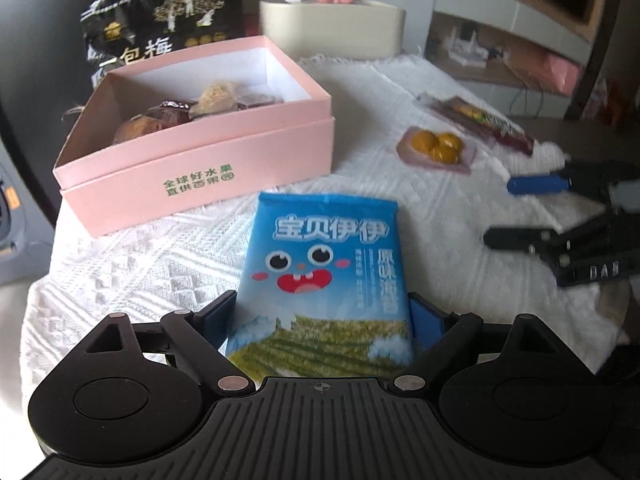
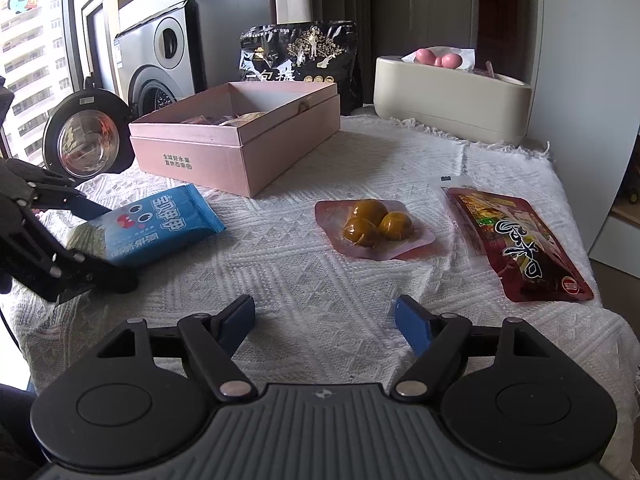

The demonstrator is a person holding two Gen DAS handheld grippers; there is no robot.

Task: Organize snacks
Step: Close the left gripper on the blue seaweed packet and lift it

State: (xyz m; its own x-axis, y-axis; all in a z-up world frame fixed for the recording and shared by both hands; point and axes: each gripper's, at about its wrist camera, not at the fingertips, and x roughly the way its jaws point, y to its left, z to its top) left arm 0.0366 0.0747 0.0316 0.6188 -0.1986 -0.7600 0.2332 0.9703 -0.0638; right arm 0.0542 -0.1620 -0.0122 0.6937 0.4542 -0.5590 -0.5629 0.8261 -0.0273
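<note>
Open white woven cloth on the tabletop (image 2: 320,280) lies in front of the pink cardboard box (image 1: 192,160). Just before that box lies the blue cartoon-faced snack packet (image 1: 324,264), flat, between my left hand-held gripper (image 1: 324,316), jaws spread wide, whether touching I cannot tell. My right hand-held gripper (image 2: 324,320) gapes empty; the clear pouch of yellow-brown balls (image 2: 372,224) lies right of the box.

Soft daylight from window (image 2: 28,60); fisheye bending at edges; background blurred.
</note>
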